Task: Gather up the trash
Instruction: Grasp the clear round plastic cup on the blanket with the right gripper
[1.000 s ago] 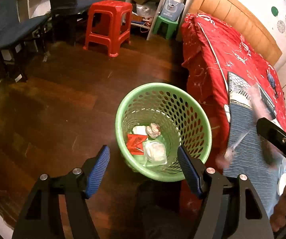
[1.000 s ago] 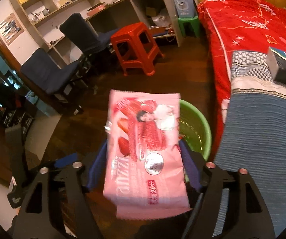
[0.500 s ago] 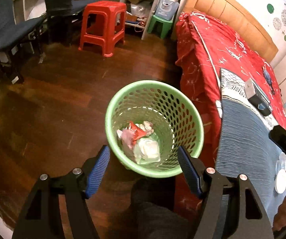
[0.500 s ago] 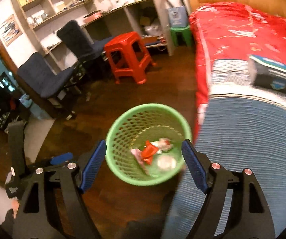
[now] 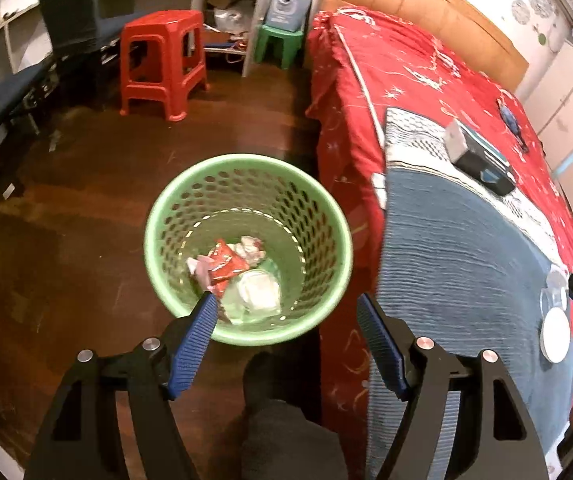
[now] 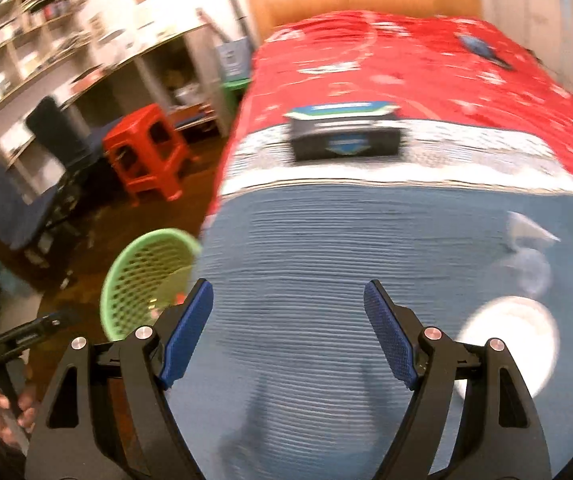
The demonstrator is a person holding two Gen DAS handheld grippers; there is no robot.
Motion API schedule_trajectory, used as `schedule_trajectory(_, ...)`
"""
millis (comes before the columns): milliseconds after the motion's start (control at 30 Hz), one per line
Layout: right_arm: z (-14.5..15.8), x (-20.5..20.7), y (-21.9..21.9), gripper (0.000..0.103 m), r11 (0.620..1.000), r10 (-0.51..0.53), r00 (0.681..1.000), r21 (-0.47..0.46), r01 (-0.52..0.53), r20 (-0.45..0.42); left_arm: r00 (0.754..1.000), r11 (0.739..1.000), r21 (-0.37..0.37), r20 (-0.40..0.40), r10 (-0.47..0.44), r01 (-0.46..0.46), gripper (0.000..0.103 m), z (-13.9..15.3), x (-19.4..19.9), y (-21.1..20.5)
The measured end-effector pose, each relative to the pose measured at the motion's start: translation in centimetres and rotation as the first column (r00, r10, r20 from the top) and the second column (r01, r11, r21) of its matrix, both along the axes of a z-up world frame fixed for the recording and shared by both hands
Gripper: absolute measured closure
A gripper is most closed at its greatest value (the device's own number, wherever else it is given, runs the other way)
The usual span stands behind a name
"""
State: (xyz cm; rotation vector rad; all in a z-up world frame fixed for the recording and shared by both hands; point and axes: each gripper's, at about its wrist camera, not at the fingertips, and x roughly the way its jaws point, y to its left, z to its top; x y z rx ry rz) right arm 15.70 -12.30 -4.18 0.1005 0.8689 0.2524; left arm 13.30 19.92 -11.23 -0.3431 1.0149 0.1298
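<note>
2 spread, empty claws: left claw [image 5: 286,312] over the trash basket [image 5: 326,216], right claw [image 6: 288,300] above the bed [image 6: 366,240].

One green basket [image 5: 246,184] on the floor, holding one red wrapper [image 5: 224,262], one crumpled paper wad [image 5: 251,247] and one pale clear packet [image 5: 258,290]. Two stools far off: one red [image 5: 162,56], one green [image 5: 280,42]. One dark box [image 5: 480,156] on the bed. One white round lid [image 5: 555,334] at near right.
</note>
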Motion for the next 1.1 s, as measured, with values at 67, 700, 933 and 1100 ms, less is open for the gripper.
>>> schedule_trajectory(67,0.0,-0.3,-3.1,0.026,0.998,-0.056,0.998,-0.011,0.056,0.003,1.0,1.0,0.003,0.0,-0.02,0.02,0.033,0.1,0.2,-1.1)
schedule_trajectory(700,-3.3,2.9,-17.5,0.035,0.97,-0.24,0.962,0.014,0.244,-0.127,0.978,0.978,0.032,-0.028,-0.206,0.207,0.027,0.4,2.4,-11.8)
schedule_trajectory(933,-5.5,4.8,-17.9,0.041,0.974,-0.222,0.961,0.002,0.225,-0.167,0.955,0.955,0.031,-0.042,-0.294,0.295,0.027,0.2,3.1,-16.2)
schedule_trajectory(1100,-5.8,5.0,-18.3,0.051,0.975,-0.219,0.961,0.005,0.223,-0.166,0.926,0.926,0.022,-0.051,-0.374,0.376,0.027,-0.1,3.3,-19.8)
